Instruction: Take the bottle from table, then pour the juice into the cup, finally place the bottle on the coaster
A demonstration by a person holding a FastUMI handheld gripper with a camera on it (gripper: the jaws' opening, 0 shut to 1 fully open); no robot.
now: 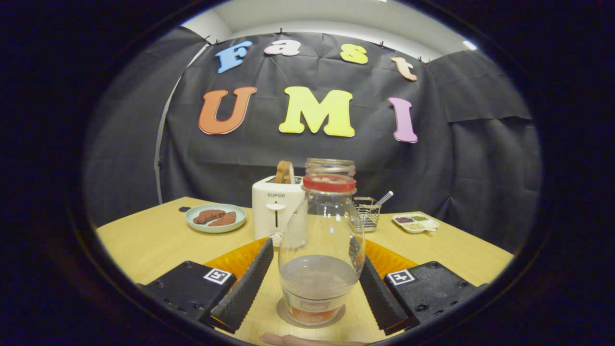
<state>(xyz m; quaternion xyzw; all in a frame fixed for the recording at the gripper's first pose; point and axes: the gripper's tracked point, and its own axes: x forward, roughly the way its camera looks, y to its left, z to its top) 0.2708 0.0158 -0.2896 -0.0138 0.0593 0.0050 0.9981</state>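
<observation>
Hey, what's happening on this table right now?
A hand-held tool's tongs are open around a clear bottle with a red rim, one finger on each side, neither visibly pressing it. The bottle stands upright on a round coaster, a little liquid in its base. A toaster stands beyond it.

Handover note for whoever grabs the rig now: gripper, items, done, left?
Gripper: open, fingers either side of the clear glass bottle with red collar, not pressing it.
Bottle: upright on a round grey coaster on the wooden table, a little liquid at its bottom.
Cup: can't place it.
Done: bottle looks placed.
Left: probably just back the gripper away.
</observation>
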